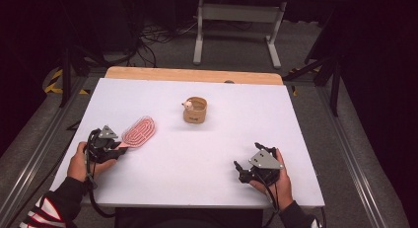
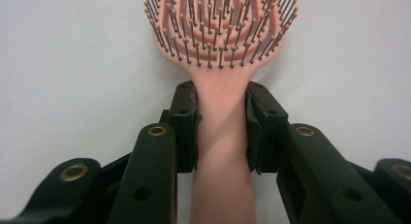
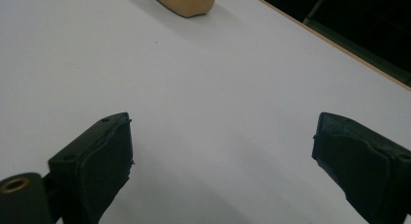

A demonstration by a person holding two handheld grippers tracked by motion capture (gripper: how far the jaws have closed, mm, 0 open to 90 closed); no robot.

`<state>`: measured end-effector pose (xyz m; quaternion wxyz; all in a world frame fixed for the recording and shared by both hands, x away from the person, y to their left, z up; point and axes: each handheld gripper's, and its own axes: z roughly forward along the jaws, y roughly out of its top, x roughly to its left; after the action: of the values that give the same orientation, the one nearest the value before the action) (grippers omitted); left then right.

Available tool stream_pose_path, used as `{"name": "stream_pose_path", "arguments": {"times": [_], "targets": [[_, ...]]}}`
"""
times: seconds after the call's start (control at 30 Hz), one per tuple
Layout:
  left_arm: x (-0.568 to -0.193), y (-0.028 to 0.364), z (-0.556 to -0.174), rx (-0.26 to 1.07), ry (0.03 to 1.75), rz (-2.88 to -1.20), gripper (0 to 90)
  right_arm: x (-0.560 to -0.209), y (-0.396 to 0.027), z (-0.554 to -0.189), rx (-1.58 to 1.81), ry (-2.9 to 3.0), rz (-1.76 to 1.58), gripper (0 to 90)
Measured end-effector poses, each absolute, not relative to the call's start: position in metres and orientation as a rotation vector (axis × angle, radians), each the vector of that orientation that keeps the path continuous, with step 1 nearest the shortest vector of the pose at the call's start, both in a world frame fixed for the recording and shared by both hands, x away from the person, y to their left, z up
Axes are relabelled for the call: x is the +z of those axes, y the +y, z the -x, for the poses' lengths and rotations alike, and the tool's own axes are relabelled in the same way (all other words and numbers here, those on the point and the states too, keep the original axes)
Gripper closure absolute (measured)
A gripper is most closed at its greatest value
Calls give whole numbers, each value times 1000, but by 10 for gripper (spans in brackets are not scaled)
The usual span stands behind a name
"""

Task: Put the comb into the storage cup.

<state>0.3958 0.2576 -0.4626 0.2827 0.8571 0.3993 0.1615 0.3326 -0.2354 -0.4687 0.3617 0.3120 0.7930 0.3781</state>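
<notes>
A pink hairbrush (image 1: 139, 131) lies on the white table (image 1: 197, 154), bristles up, at the left. My left gripper (image 1: 120, 148) is shut on its handle; in the left gripper view both black pads press the pink handle (image 2: 220, 136) just below the bristle head (image 2: 220, 25). A tan round holder (image 1: 195, 110) with a small white figure on its rim stands near the table's middle; its base (image 3: 186, 2) peeks in at the top of the right gripper view. My right gripper (image 1: 239, 170) rests at the front right, jaws wide open over bare tabletop, nothing between them (image 3: 220, 151).
A wooden strip (image 1: 192, 75) runs along the table's far edge. Beyond it stand a grey frame leg (image 1: 199, 35) and cables on the floor. The table's right edge (image 3: 339, 44) drops to dark floor.
</notes>
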Motion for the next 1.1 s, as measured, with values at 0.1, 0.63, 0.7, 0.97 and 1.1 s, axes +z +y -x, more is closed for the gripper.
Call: {"name": "stream_pose_path", "arguments": {"times": [0.1, 0.63, 0.7, 0.97, 1.1], "targets": [[-461, 257, -393, 463, 1062, -2275, 694, -469, -236, -333, 974, 2042, -803, 80], [-447, 247, -374, 642, 959, -2152, 695, -468, -238, -334, 1016, 2004, -833, 77], [-446, 246, -373, 653, 949, -2140, 695, -467, -239, -334, 1034, 1994, -843, 73], [-444, 239, -366, 714, 921, -2085, 695, -462, -242, -338, 1127, 1983, -924, 53], [-445, 234, -363, 728, 916, -2057, 695, -459, -245, -339, 1145, 1967, -946, 52]]}}
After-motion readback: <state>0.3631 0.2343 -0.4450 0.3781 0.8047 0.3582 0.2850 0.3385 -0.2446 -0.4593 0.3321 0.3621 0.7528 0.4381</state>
